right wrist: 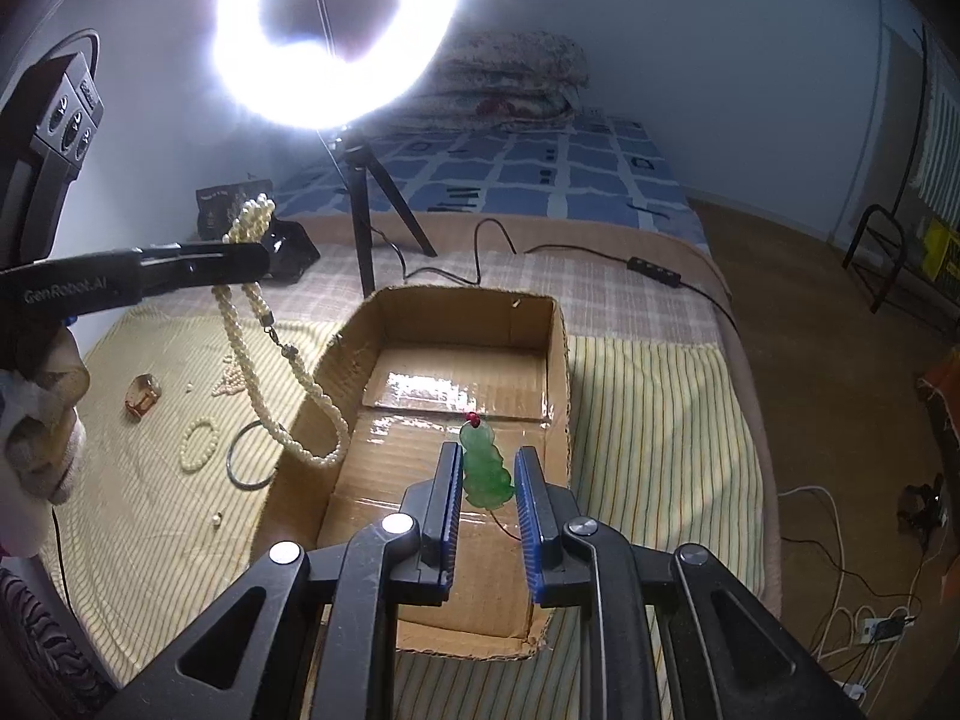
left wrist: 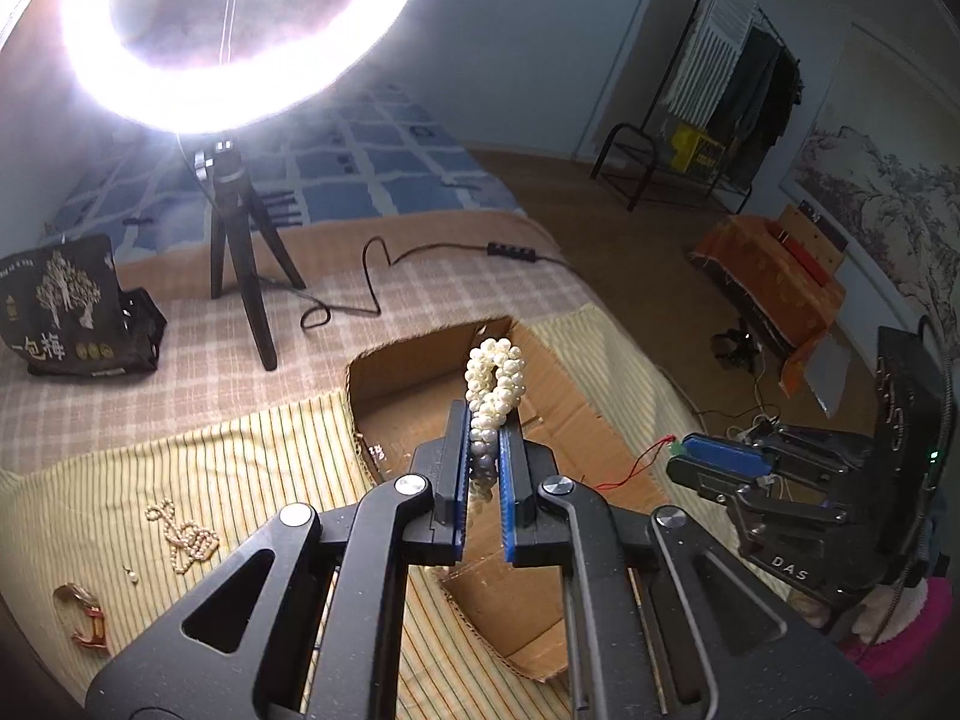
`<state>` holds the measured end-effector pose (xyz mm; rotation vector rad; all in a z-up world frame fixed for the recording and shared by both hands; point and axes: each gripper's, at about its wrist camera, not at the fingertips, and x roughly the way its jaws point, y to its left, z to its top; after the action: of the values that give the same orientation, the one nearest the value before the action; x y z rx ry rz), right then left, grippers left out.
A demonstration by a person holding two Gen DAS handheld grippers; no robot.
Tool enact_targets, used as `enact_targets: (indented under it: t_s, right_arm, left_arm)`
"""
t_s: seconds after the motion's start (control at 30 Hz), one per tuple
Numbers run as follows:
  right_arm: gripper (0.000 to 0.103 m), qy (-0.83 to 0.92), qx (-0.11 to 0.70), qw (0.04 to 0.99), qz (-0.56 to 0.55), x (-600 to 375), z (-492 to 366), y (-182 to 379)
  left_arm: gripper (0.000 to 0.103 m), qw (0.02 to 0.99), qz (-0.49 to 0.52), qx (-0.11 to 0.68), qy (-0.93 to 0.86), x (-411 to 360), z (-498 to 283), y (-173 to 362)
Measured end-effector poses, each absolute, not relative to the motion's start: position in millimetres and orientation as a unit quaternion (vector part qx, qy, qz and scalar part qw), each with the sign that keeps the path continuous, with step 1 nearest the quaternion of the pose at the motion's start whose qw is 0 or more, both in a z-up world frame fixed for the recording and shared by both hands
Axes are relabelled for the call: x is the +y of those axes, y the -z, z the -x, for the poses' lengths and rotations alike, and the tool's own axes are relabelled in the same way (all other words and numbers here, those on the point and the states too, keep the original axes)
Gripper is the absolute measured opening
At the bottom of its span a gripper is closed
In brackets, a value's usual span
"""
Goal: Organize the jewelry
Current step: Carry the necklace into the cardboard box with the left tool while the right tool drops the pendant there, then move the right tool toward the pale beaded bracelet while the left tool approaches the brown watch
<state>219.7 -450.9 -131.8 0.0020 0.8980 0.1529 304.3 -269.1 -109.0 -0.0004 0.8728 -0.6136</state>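
My left gripper (left wrist: 483,420) is shut on a twisted pearl necklace (left wrist: 495,378), held above the open cardboard box (left wrist: 564,420). In the right wrist view the necklace (right wrist: 282,396) hangs from the left gripper (right wrist: 264,258) in a long loop over the box's left wall (right wrist: 312,360). My right gripper (right wrist: 489,459) is over the box and shut on a green jade pendant (right wrist: 486,468) with a red bead and dark cord. The right gripper (left wrist: 690,453) also shows at the right of the left wrist view.
On the striped cloth left of the box lie a thin pearl strand (left wrist: 183,537), an amber bangle (right wrist: 143,396), a small pearl bracelet (right wrist: 198,444), a dark ring bangle (right wrist: 249,462) and loose beads. A ring light on a tripod (right wrist: 366,210), its cable and a black bag (left wrist: 66,306) stand behind.
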Motion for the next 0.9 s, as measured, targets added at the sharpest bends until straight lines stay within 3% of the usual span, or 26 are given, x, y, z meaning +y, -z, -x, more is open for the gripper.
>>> enact_targets:
  t_s: [0.23, 0.37, 0.43, 0.47, 0.9]
  right_arm:
    - [0.018, -0.073, 0.441, 0.894, -0.011, -454, -220, 142]
    - [0.048, -0.073, 0.44, 0.895, -0.014, -453, -218, 143]
    - [0.066, -0.07, 0.437, 0.897, -0.013, -451, -214, 141]
    - [0.073, -0.069, 0.435, 0.898, -0.012, -450, -213, 141]
    - [0.093, -0.065, 0.421, 0.905, 0.006, -423, -192, 119]
  left_arm:
    - [0.006, 0.853, -0.014, 0.43, 0.294, -273, -305, 122]
    - [0.009, 0.851, -0.02, 0.43, 0.299, -276, -303, 121]
    - [0.033, 0.854, -0.023, 0.427, 0.297, -275, -302, 118]
    - [0.035, 0.856, -0.024, 0.423, 0.296, -274, -301, 116]
    - [0.035, 0.873, -0.029, 0.405, 0.271, -225, -283, 91]
